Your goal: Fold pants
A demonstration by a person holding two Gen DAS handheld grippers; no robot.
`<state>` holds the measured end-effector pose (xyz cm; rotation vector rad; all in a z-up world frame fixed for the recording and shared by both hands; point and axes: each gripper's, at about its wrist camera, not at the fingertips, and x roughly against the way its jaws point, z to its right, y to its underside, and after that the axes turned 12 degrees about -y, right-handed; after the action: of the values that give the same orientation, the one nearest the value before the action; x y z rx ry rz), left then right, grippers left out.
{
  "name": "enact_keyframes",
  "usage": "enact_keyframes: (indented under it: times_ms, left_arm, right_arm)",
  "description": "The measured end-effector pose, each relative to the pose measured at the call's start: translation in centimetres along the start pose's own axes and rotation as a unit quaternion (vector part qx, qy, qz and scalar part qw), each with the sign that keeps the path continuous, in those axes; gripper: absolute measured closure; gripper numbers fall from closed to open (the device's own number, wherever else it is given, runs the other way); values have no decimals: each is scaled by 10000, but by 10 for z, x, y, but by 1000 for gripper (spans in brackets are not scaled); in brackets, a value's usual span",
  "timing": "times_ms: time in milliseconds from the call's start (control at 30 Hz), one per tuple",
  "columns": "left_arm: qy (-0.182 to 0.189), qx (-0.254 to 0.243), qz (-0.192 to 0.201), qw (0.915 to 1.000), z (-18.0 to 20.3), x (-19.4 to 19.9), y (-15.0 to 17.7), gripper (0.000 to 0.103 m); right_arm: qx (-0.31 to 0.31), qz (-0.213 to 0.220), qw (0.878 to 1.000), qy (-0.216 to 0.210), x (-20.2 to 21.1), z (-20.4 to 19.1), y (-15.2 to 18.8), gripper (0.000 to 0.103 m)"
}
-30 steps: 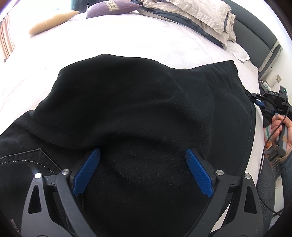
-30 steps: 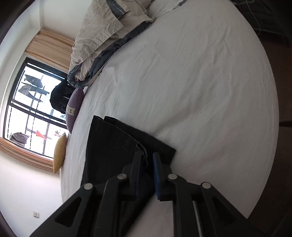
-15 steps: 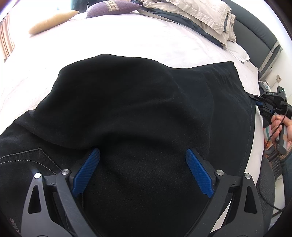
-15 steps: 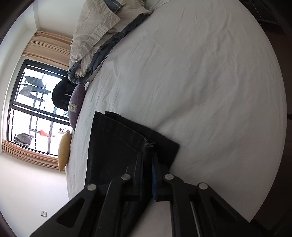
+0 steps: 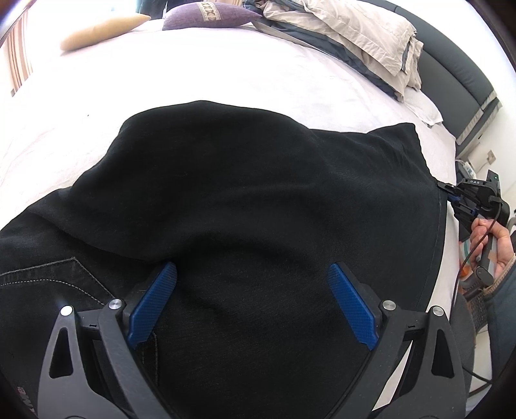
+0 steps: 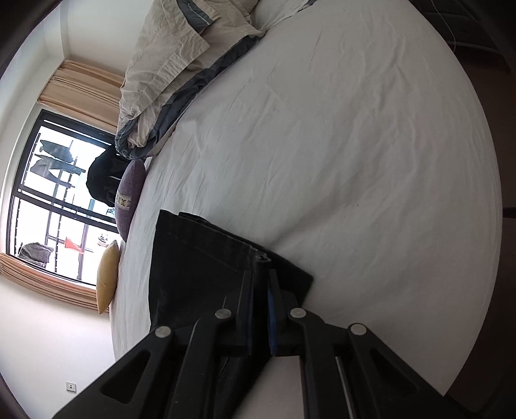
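Black pants lie spread over the white bed, folded once, with a stitched pocket at the lower left of the left wrist view. My left gripper hovers over the fabric, its blue pads wide apart and nothing pinched between them. At the far right edge of the cloth my right gripper, held by a hand, grips the hem. In the right wrist view the right gripper is shut on the doubled hem of the pants, the seam pinched between its pads.
A rumpled beige and grey duvet is heaped at the head of the bed by the dark headboard. A purple cushion and a yellow cushion lie at the far side. The window is beyond them. White sheet stretches around the pants.
The right gripper closed its jaws onto the pants hem and shifted slightly forward over it. The left gripper stayed where it was, still open.
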<state>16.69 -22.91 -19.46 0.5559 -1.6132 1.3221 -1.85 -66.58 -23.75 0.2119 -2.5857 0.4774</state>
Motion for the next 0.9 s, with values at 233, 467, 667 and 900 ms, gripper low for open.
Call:
enact_keyframes:
  times_ms: [233, 467, 667, 900]
  left_arm:
    - [58, -46, 73, 9999, -1, 1, 1, 7]
    - [79, -17, 151, 9999, -4, 3, 3, 7]
    - [237, 440, 272, 9984, -17, 15, 6, 7]
    - [203, 645, 223, 9975, -45, 15, 13, 7]
  right_arm:
    - [-18, 107, 9999, -19, 8, 5, 7, 96]
    - [1261, 539, 9834, 1187, 41, -64, 6, 84]
    - [2240, -1439, 9530, -1447, -33, -151, 49, 83]
    - [1702, -2442, 9487, -1064, -143, -105, 50, 81]
